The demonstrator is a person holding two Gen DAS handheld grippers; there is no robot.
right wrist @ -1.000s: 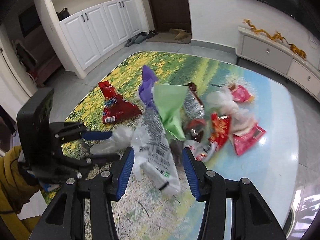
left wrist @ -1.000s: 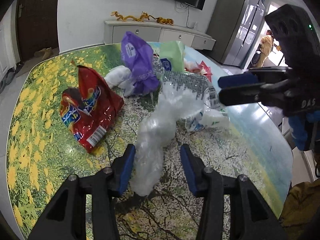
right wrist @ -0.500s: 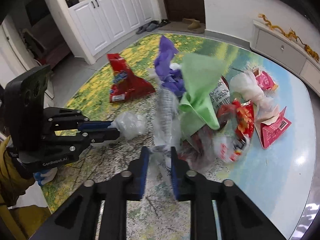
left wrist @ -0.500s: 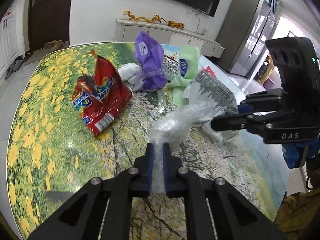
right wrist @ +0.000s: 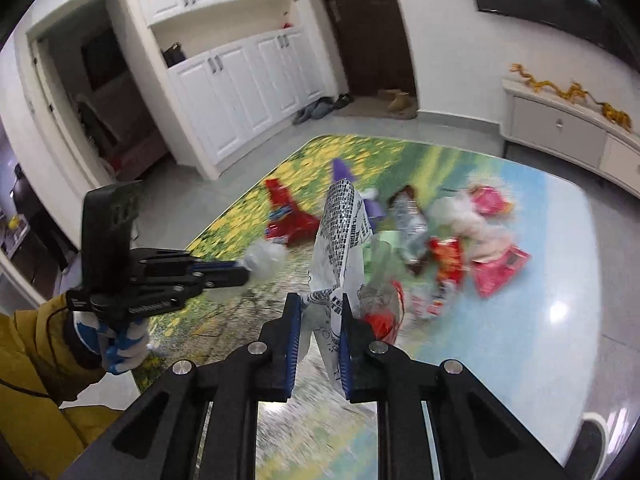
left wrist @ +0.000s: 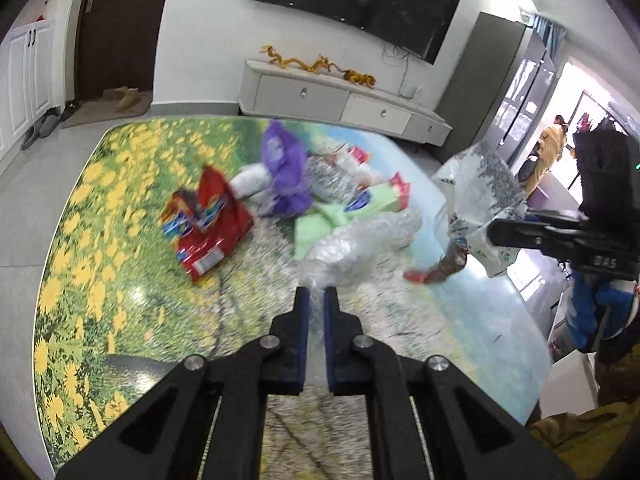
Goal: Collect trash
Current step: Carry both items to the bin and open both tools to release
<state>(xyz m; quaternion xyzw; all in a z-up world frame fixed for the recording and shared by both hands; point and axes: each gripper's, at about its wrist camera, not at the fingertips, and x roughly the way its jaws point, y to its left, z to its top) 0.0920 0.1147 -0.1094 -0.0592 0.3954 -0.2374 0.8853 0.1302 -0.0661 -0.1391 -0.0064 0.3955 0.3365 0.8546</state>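
Trash is up in both tongs: left tongs (left wrist: 313,294) pinch the clear crumpled wrap (left wrist: 360,240), right tongs (right wrist: 320,308) clamp the printed white bag (right wrist: 340,240), long axis upright. Remaining wrappers (right wrist: 460,248) lie mid-frame on the table (right wrist: 540,320), ahead of the right tongs.

The letters "DAS" are showing in pale print on the black body of the right gripper (left wrist: 496,236), out at three o'clock in the left wrist view. A line of pale lettering is running along the body of the left gripper (right wrist: 240,276) at nine o'clock in the right wrist view, but it is appearing upside down and too blurred to read. Dense dark print is covering the clear printed bag (right wrist: 340,236) and colored graphics are marking the red snack bag (left wrist: 208,224), yet blur is keeping every word illegible.
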